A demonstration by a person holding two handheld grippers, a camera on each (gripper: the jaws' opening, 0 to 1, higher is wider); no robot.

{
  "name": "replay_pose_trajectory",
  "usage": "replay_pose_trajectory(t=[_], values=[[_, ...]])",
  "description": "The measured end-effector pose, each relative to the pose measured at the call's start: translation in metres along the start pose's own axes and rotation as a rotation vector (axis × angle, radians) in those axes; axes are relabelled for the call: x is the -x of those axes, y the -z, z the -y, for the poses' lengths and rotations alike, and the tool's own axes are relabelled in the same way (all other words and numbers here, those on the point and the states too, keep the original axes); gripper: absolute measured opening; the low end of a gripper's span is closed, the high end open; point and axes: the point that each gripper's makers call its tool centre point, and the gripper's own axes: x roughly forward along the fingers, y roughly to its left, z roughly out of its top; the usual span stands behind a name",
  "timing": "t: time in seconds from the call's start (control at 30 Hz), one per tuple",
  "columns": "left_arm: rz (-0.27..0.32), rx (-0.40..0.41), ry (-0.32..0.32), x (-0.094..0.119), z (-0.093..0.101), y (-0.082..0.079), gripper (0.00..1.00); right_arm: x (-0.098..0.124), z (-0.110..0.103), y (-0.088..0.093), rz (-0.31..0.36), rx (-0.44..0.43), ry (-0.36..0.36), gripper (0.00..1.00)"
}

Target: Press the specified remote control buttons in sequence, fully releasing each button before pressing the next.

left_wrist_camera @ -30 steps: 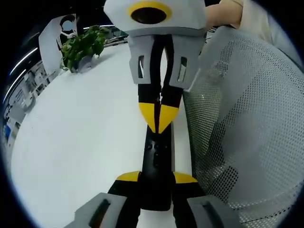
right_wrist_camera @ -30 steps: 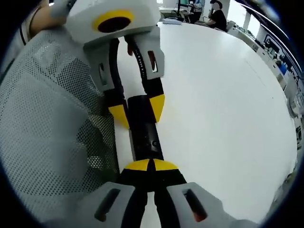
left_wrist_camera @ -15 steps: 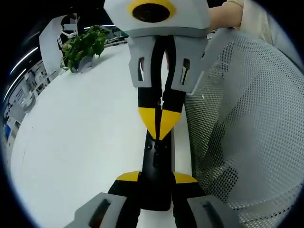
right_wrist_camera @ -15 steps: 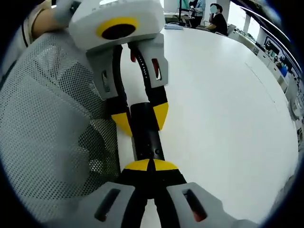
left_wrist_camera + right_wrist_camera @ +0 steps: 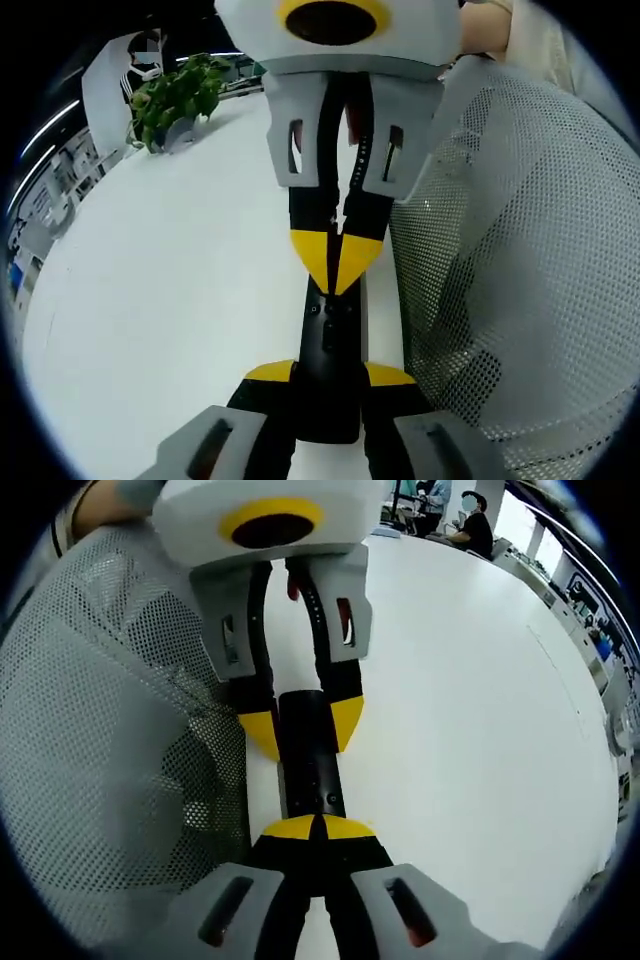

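A slim black remote (image 5: 332, 330) lies lengthwise between the two grippers, just above the white table. My left gripper (image 5: 328, 373) is shut on its near end, one yellow-tipped jaw on each side. My right gripper (image 5: 336, 268) comes down from the top, shut, its joined yellow tips resting on the remote's upper face near small buttons. In the right gripper view the same remote (image 5: 312, 770) runs away from my right gripper (image 5: 318, 827), whose tips meet on top of it. The left gripper (image 5: 302, 725) clamps the far end.
The white table (image 5: 170, 270) stretches wide to one side. A grey mesh chair back (image 5: 510, 280) stands close beside the remote, also seen as the mesh chair back (image 5: 100, 740). A potted plant (image 5: 178, 95) sits at the table's far edge. People sit far off (image 5: 470, 515).
The two grippers have drawn slightly closer along the remote; each looms a little larger in the other's view. The left gripper's hold on the remote is unchanged.
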Motion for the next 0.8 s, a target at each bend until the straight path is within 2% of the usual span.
replay_pose_trajectory(t=[0.5, 0.8], values=[[0.002, 0.003, 0.001, 0.0000, -0.0001, -0.0005, 0.24, 0.0037, -0.0004, 0.0016, 0.073, -0.094, -0.033, 0.00], [0.006, 0.008, 0.003, -0.0001, -0.0005, -0.0007, 0.24, 0.0063, 0.0009, 0.0089, 0.085, -0.106, -0.028, 0.02]])
